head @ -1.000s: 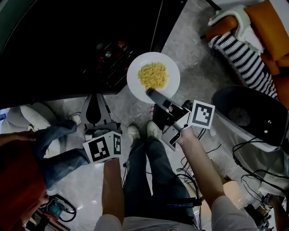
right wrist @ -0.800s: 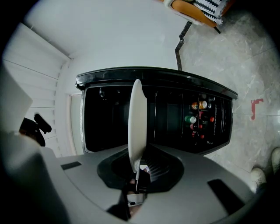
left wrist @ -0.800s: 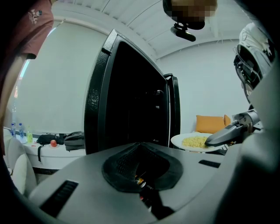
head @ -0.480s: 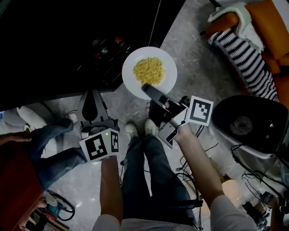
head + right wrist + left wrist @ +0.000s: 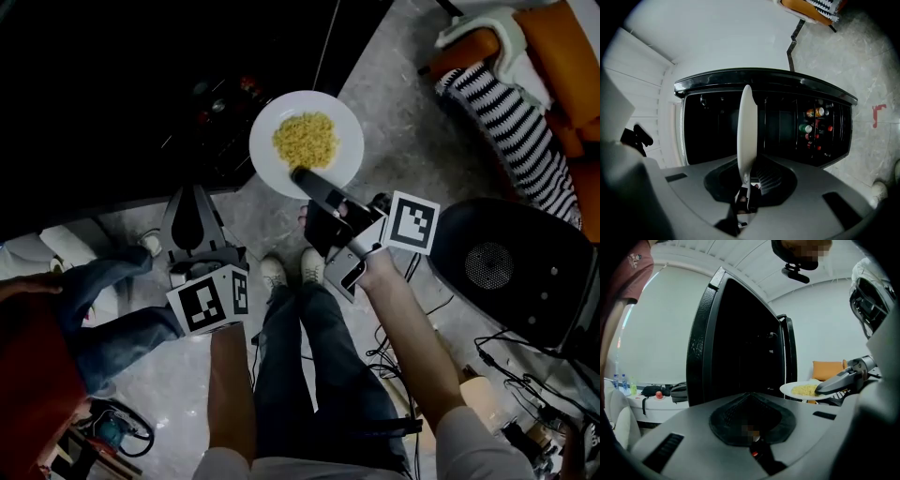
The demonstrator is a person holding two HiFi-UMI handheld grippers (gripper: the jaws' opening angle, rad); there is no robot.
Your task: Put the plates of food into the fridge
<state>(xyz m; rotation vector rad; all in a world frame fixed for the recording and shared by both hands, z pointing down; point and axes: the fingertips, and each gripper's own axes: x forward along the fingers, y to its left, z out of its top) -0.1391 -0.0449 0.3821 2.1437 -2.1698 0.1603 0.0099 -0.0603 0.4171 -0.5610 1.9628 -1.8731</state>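
In the head view we see the right gripper (image 5: 307, 182) just above the middle of the frame. Its jaws are clamped on the near rim of a white plate (image 5: 268, 161) that carries a heap of yellow food (image 5: 306, 140). The plate is held level at the edge of the dark fridge (image 5: 122, 103), which fills the upper left. Bottles (image 5: 225, 97) show faintly inside it, just left of the plate. The left gripper (image 5: 192, 223) sits left of centre, apart from the plate, over the pale stone floor (image 5: 403, 112). An orange chair (image 5: 562, 56) with a striped cushion (image 5: 506, 117) is at upper right.

In the left gripper view we find its two jaws pressed together at bottom centre, with nothing between them. The black fridge stands in the middle of the frame, its door swung open. The plate of food reaches in at right of centre, pinched by the right gripper.

In the right gripper view we look at the plate edge-on. It is a thin white upright band at centre, its lower end caught between the jaws. Behind it the fridge interior is dark, with the bottles on shelves at the right.
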